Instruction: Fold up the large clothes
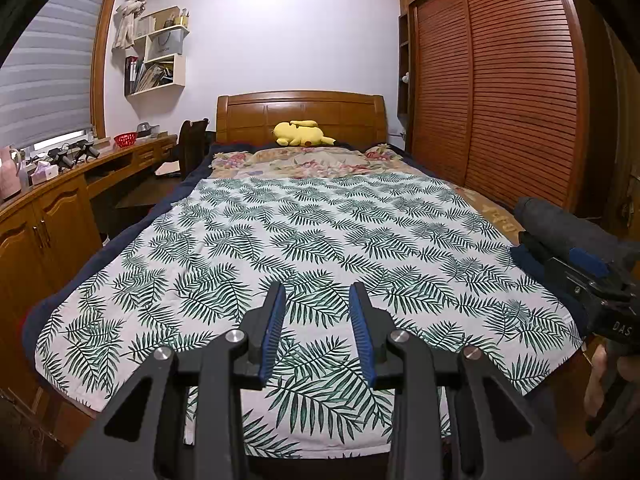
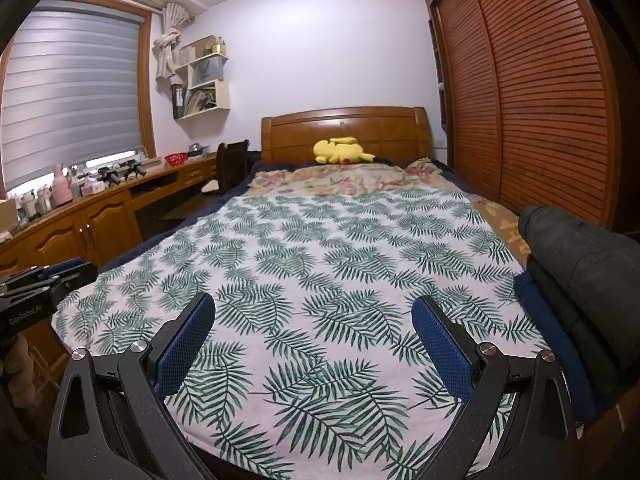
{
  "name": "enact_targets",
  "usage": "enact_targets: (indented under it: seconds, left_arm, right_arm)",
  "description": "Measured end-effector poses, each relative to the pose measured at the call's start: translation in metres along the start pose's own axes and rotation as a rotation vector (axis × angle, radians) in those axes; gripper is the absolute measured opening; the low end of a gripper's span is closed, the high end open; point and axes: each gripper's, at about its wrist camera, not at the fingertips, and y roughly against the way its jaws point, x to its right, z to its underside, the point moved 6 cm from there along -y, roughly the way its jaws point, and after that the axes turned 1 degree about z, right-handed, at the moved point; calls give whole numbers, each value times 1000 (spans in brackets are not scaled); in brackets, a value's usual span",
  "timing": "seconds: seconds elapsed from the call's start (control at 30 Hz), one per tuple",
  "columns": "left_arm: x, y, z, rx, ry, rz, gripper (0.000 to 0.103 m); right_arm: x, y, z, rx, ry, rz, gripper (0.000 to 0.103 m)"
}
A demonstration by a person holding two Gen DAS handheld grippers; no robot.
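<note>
Palm-leaf printed cloth (image 1: 304, 248) lies spread flat across the bed (image 1: 300, 114), near edge toward me, ready for a first fold. I hold my left gripper (image 1: 318, 320) narrowly parted and my right gripper (image 2: 312, 344) wide apart, both empty above that edge; folded dark clothes (image 2: 576, 272) sit stacked aside at right.

Not much to read here tbh. The right hand-held gripper (image 1: 536, 246) has white letters "DAS" on its black body, cut off at the frame edge. The left hand-held gripper (image 2: 86, 270) also carries small white print, too blurry to make out.
</note>
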Motion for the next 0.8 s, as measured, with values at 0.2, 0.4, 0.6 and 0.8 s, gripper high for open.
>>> enact_targets:
  seconds: [0.2,0.4,0.6,0.8]
  left_arm:
    - [0,0,0,0,-1,0,32]
    - [1,0,0,1,1,0,32]
    - [1,0,0,0,-1,1,32]
    - [1,1,0,3,-1,-1,32]
  right_arm:
    - [1,0,0,1,1,-1,100]
    - [2,0,0,2,-2,0,100]
    - [3,0,1,1,-1,-1,100]
    - [1,2,-1,1,-10,1,100]
